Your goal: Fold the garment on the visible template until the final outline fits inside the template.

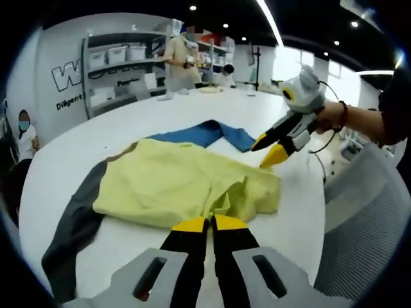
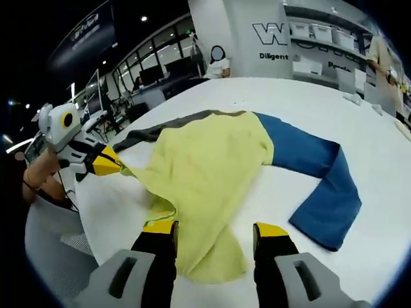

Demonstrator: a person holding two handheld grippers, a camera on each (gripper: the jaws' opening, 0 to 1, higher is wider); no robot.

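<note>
A yellow garment lies spread on the white table, with a blue sleeve at the far side and a grey sleeve at the left. My left gripper is shut on the garment's near yellow edge. In the right gripper view that same gripper comes in from the left and pinches the fabric's corner. My right gripper stands open over the yellow garment, cloth lying between its jaws. It also shows as the right gripper, held by a hand above the garment's right corner. The blue sleeve bends toward me.
A grey mesh chair stands by the table's right edge. Shelves with white bins line the back wall, and people stand or sit beyond the table. Another person sits at the left.
</note>
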